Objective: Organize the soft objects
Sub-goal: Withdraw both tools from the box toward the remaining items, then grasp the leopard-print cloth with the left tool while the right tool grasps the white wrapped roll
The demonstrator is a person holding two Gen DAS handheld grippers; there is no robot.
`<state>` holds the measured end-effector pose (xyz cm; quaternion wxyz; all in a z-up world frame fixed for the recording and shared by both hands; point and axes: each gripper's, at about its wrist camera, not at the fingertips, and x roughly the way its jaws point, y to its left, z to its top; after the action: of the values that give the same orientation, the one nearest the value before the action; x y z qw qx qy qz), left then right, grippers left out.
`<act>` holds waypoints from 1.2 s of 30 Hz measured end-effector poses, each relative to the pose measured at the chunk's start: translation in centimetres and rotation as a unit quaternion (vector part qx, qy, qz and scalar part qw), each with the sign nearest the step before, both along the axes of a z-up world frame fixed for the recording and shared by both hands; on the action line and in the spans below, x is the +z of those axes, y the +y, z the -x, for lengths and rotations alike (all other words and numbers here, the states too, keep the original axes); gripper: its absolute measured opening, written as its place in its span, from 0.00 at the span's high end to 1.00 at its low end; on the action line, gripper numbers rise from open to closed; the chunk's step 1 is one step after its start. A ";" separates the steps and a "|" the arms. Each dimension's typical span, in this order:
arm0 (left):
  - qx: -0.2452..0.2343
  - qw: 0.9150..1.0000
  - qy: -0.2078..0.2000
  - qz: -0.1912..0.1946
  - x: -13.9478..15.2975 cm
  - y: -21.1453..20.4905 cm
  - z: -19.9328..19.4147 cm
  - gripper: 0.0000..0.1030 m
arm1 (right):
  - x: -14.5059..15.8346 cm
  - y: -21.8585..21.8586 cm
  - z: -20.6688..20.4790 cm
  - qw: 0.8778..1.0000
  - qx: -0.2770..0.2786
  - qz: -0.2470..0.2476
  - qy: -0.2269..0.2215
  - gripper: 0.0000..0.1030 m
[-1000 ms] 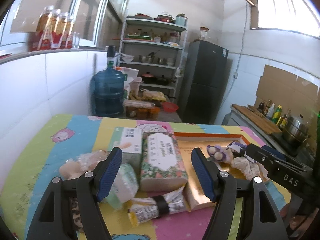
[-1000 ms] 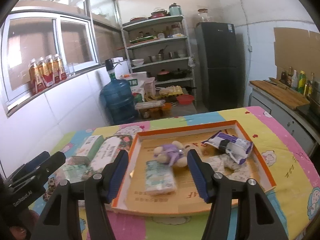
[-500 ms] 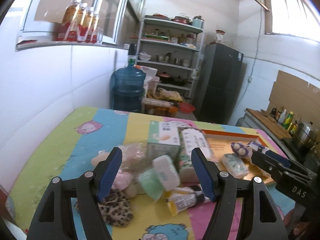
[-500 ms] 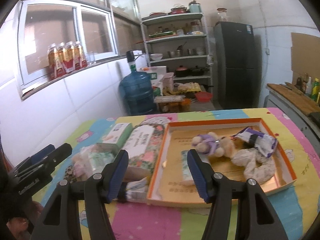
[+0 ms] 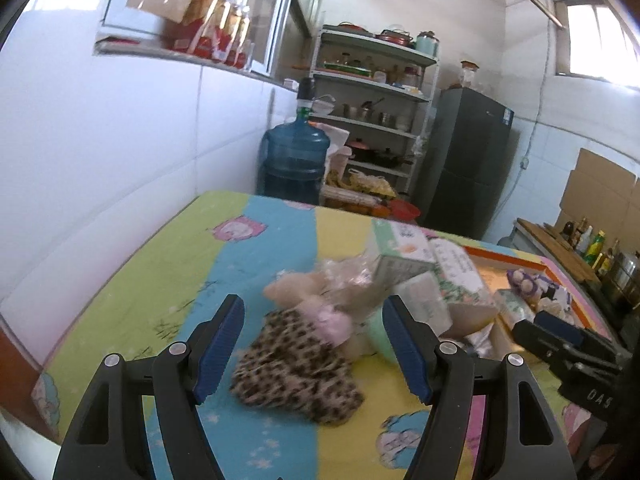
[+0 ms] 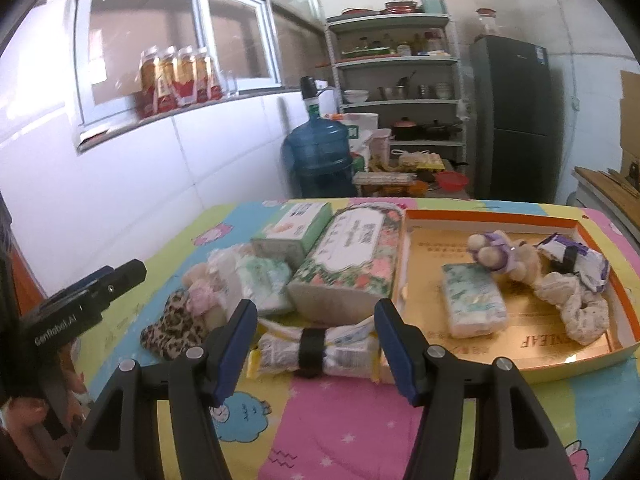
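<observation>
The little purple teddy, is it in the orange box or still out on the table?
In. The purple teddy lies inside the orange box, beside a tissue pack and a scrunchie.

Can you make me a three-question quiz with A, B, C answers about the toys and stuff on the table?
1. Where is the purple plush toy?
A. inside the orange tray
B. on the shelf
C. under the table

2. What pattern is on the cloth in front of the left tongs?
A. stripes
B. leopard spots
C. checks

3. How are the right tongs?
A. shut on a pack
B. shut on nothing
C. open, holding nothing

Answers: 1 A, it lies within the tray's orange rim. 2 B, brown spots cover it. 3 C, a wide gap shows between the blue pads.
</observation>
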<state>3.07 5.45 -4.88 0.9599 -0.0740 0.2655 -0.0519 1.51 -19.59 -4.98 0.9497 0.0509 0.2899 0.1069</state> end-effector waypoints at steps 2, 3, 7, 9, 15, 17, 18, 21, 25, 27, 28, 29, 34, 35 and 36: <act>-0.001 1.000 0.006 0.002 -0.6 0.5 0.2 0.29 | -0.2 0.5 0.1 1.000 0.006 0.001 0.001 0.41; -0.003 1.000 0.011 0.004 -1.0 0.8 0.2 0.29 | -0.3 0.7 0.2 1.000 0.008 0.002 0.001 0.41; -0.014 1.000 0.024 0.008 -2.4 1.4 0.2 0.29 | -0.4 1.8 0.3 1.000 0.022 0.008 0.001 0.41; -0.023 0.999 0.033 0.008 -3.2 1.2 0.0 0.29 | -0.4 2.1 0.3 1.000 0.027 0.011 0.001 0.41; -0.029 0.998 0.059 0.000 -4.7 0.3 -1.3 0.29 | -0.7 2.4 0.0 0.999 0.034 0.008 0.005 0.41; -0.023 0.997 0.074 0.001 -5.3 0.3 -2.0 0.29 | -0.9 2.3 -0.1 0.999 0.033 0.006 0.008 0.41; -0.021 0.997 0.080 0.002 -5.7 0.4 -2.3 0.29 | -1.0 2.3 -0.2 0.999 0.033 0.004 0.010 0.41; -0.017 0.995 0.101 0.006 -6.6 0.7 -3.2 0.29 | -1.3 2.1 -0.5 0.999 0.036 -0.003 0.015 0.41; -0.014 0.993 0.116 0.012 -7.4 1.0 -3.8 0.29 | -1.4 2.3 -0.8 0.999 0.040 -0.005 0.017 0.41; -0.013 0.993 0.119 0.017 -7.6 1.2 -4.0 0.29 | -1.4 2.6 -1.0 0.999 0.046 -0.005 0.017 0.41; -0.012 0.992 0.120 0.022 -7.7 1.2 -4.0 0.29 | -1.4 2.8 -1.1 0.999 0.051 -0.005 0.017 0.41; -0.013 0.992 0.121 0.026 -7.7 1.3 -4.0 0.33 | -1.4 3.0 -1.2 0.998 0.056 -0.007 0.017 0.41; -0.026 0.992 0.118 0.036 -8.0 1.6 -4.3 0.58 | -1.4 4.4 -1.9 0.997 0.080 -0.010 0.019 0.41; -0.027 0.992 0.117 0.037 -8.0 1.7 -4.3 0.61 | -1.4 4.7 -2.1 0.997 0.081 -0.007 0.018 0.41; -0.030 0.992 0.115 0.040 -8.0 1.8 -4.3 0.68 | -1.4 5.0 -2.4 0.997 0.081 -0.002 0.017 0.41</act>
<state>7.32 7.23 -12.90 0.9172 -0.1094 0.3743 -0.0821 3.88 -14.58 -6.38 0.9326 0.0307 0.3091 0.1835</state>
